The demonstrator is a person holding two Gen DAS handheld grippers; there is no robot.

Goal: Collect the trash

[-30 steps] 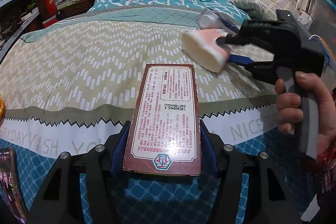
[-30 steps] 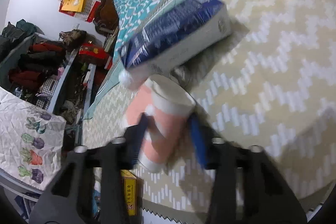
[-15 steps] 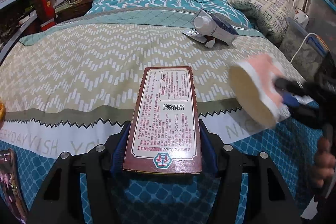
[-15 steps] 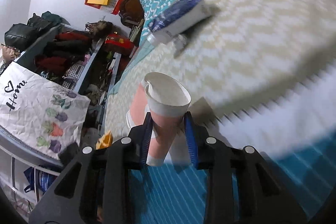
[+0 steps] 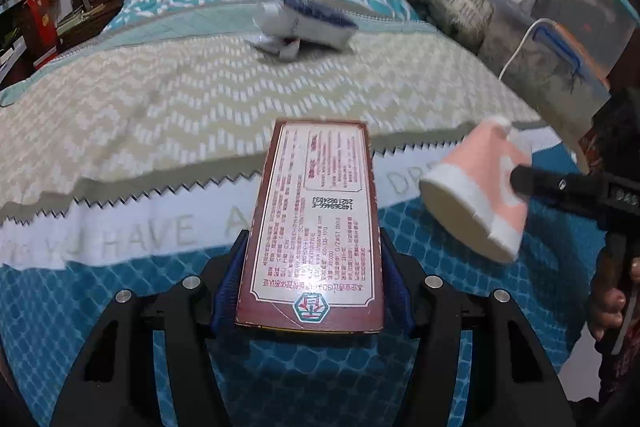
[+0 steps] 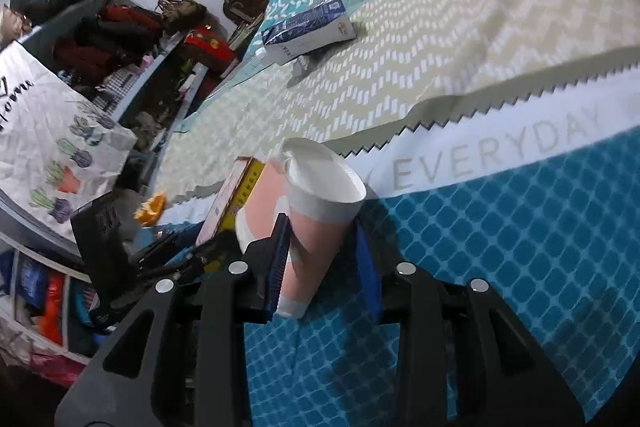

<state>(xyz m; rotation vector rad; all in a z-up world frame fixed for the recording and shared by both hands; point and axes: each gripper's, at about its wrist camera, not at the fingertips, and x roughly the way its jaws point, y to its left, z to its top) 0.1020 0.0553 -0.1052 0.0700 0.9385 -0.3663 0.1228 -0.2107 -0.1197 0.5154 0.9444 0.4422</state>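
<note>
Box [image 5: 310, 227] clamped between left jaws, paper cup [image 6: 316, 215] clamped between right jaws.

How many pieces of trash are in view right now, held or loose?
3: a red box in the left gripper, a pink paper cup in the right gripper, a blue carton on the bed. Others may be hidden.

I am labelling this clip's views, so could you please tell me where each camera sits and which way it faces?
Left wrist: on the left gripper, looking up the bed toward the headboard; its jaws clamp a maroon box, and the person's right hand shows at right.
Right wrist: on the right gripper, tilted, looking across the bed toward cluttered shelves; its jaws clamp a pink paper cup.
Shared: box, cup, blue carton.
</note>
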